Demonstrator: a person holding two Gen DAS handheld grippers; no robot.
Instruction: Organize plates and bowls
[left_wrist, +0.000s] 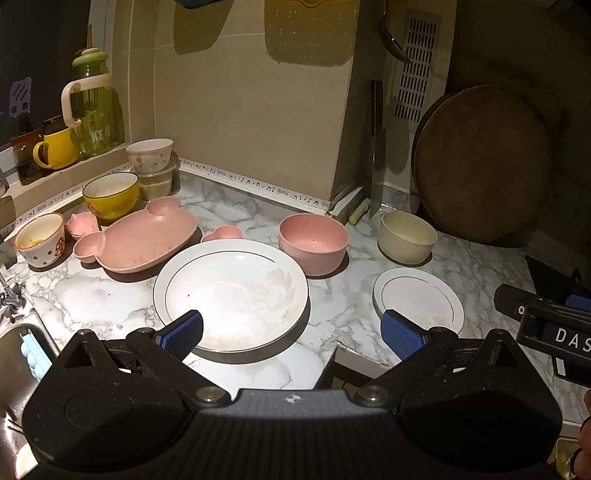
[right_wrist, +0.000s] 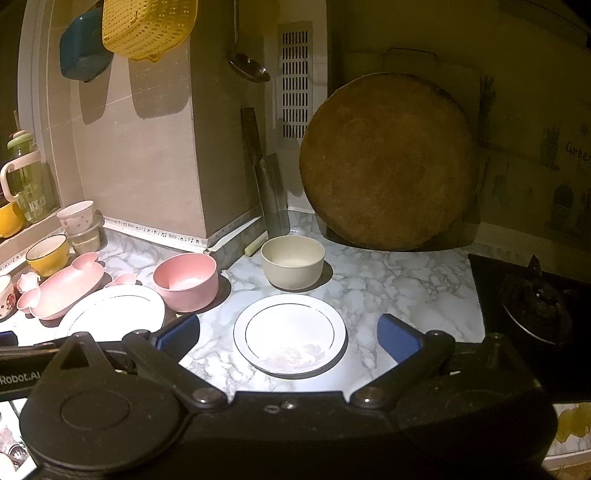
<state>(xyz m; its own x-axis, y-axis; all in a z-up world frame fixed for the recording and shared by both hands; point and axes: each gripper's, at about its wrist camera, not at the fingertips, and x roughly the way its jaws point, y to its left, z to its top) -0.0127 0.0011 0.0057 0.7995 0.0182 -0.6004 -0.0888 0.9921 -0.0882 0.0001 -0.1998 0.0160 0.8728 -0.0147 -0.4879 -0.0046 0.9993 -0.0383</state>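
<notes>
A large white plate (left_wrist: 231, 291) lies on the marble counter (left_wrist: 332, 310) in front of my left gripper (left_wrist: 291, 330), which is open and empty just above its near rim. A small white plate (right_wrist: 290, 334) lies between the open fingers of my right gripper (right_wrist: 288, 338), which hovers empty over it; it also shows in the left wrist view (left_wrist: 417, 302). A pink bowl (left_wrist: 313, 242) and a cream bowl (left_wrist: 406, 236) stand behind the plates. A pink bear-shaped plate (left_wrist: 136, 238) lies at the left.
A yellow bowl (left_wrist: 110, 194), small patterned bowls (left_wrist: 149, 155) and a spotted cup (left_wrist: 38, 238) crowd the back left. A round wooden board (right_wrist: 386, 158) and a cleaver (right_wrist: 271, 192) lean on the wall. A sink (left_wrist: 18, 354) is left, a gas hob (right_wrist: 535, 306) right.
</notes>
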